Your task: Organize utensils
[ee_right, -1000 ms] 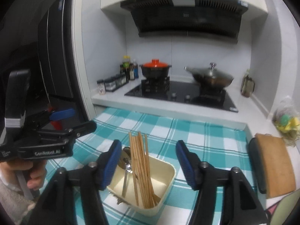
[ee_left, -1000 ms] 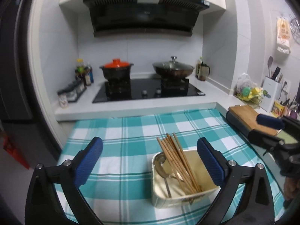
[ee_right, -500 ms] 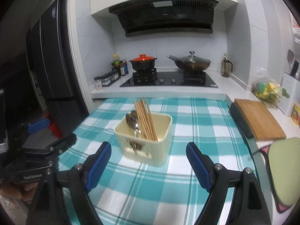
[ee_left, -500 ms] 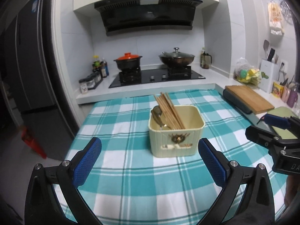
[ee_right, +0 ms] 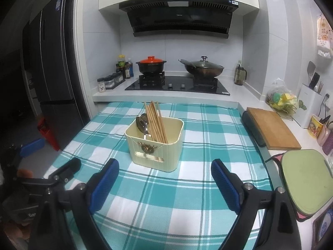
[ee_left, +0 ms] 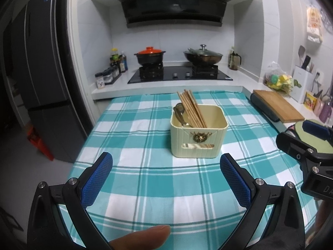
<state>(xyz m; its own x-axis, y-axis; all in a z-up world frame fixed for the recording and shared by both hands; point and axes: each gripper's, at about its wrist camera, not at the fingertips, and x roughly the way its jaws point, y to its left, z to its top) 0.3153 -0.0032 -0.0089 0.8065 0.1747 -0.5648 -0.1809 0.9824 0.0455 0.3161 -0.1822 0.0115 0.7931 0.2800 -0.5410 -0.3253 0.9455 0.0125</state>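
Note:
A cream utensil box (ee_left: 198, 132) (ee_right: 155, 144) stands on the teal checked tablecloth (ee_left: 145, 179) (ee_right: 172, 198). Wooden chopsticks (ee_left: 190, 108) (ee_right: 155, 120) and metal spoons (ee_left: 180, 113) (ee_right: 142, 124) lean in its left part. My left gripper (ee_left: 166, 179) hangs open short of the box with nothing between its blue pads. My right gripper (ee_right: 165, 186) is also short of the box, its jaws still opening and empty. Each gripper shows at the edge of the other's view, the right (ee_left: 308, 145) and the left (ee_right: 50, 179).
Behind the table runs a white counter with a black hob (ee_right: 177, 85), a red-lidded pot (ee_right: 150, 64), a lidded wok (ee_right: 203, 67) and spice jars (ee_right: 110, 81). A wooden board (ee_right: 270, 128) and a green board (ee_right: 306, 178) lie right. A dark fridge (ee_right: 50, 62) stands left.
Both grippers drew back from over the box toward the near table edge, so the box now sits farther ahead. The right jaws spread wider. A fingertip shows at the bottom of the left wrist view.

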